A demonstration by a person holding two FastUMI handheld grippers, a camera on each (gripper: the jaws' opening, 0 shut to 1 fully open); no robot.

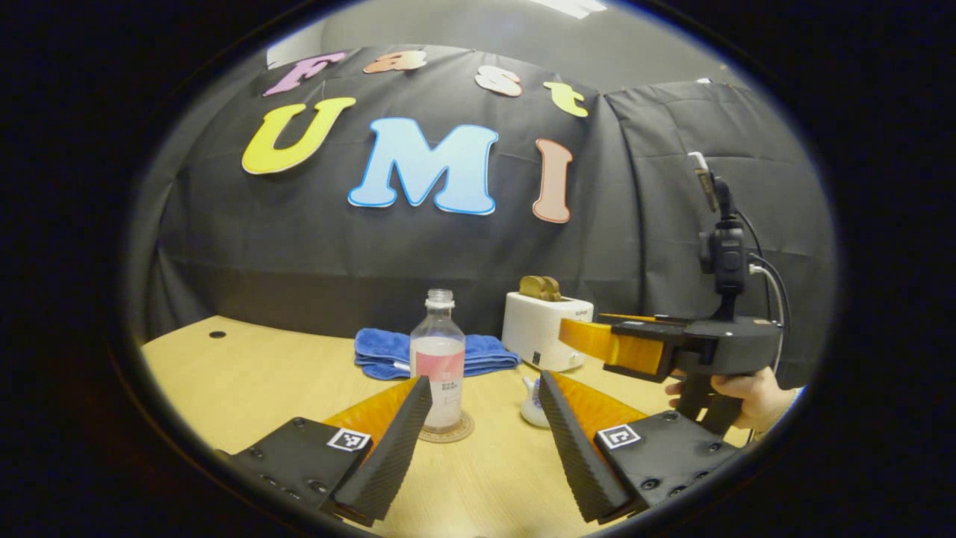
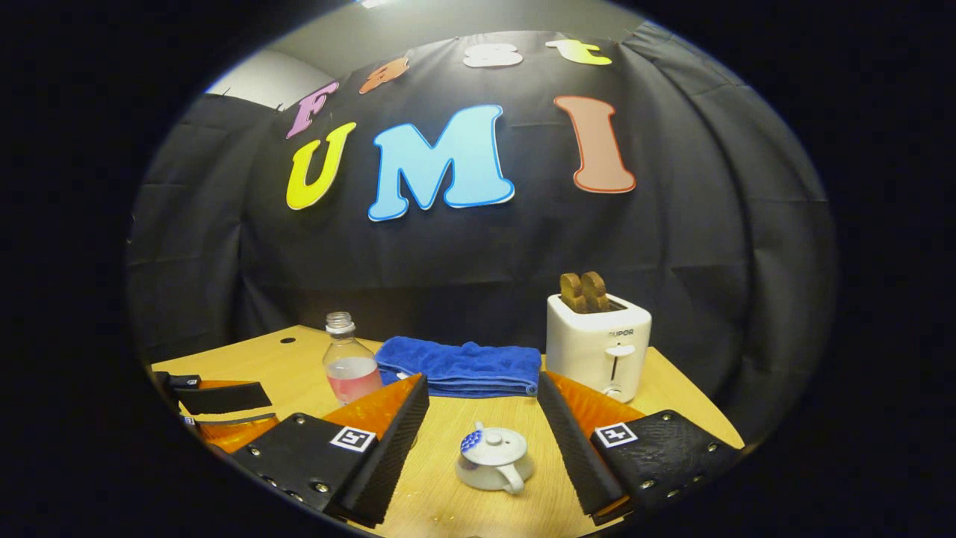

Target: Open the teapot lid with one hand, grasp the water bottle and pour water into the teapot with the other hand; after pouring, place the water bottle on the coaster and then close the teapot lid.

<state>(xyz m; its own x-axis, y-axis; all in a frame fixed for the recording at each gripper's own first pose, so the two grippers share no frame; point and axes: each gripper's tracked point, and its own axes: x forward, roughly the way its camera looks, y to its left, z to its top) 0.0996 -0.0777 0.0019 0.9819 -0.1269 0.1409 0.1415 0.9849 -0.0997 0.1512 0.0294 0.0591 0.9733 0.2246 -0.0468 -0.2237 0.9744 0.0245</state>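
Looking along the left gripper (image 1: 485, 448) in the left gripper view, its fingers are spread wide and hold nothing. Between them, farther off on the table (image 1: 246, 373), the water bottle (image 1: 438, 359) stands upright on the round coaster (image 1: 448, 433), cap off and partly full. That reads as the bottle already set down after pouring, or not yet lifted; the pictures alone do not settle which. The teapot (image 1: 532, 407) peeks out just beside the inner edge of the near finger, to the right of the bottle. Behind lie a folded blue towel (image 1: 478, 351) and a white toaster (image 1: 541, 329) with bread in its slots. To the right, a hand (image 1: 747, 392) holds the right gripper (image 1: 597, 340) level above the table, likely hovering over the teapot's side of the scene.

In the right gripper view, the right gripper (image 2: 482, 437) is likewise spread apart and empty, and the teapot (image 2: 493, 457) sits on the table between its fingers, close in front. Its lid (image 2: 493, 441) is on, handle toward the camera. This aim suggests the right gripper is lined up for the lid knob. The bottle (image 2: 347, 362) stands well to the left, with the left gripper (image 2: 220, 407) showing at the far left edge, its jaws apart.
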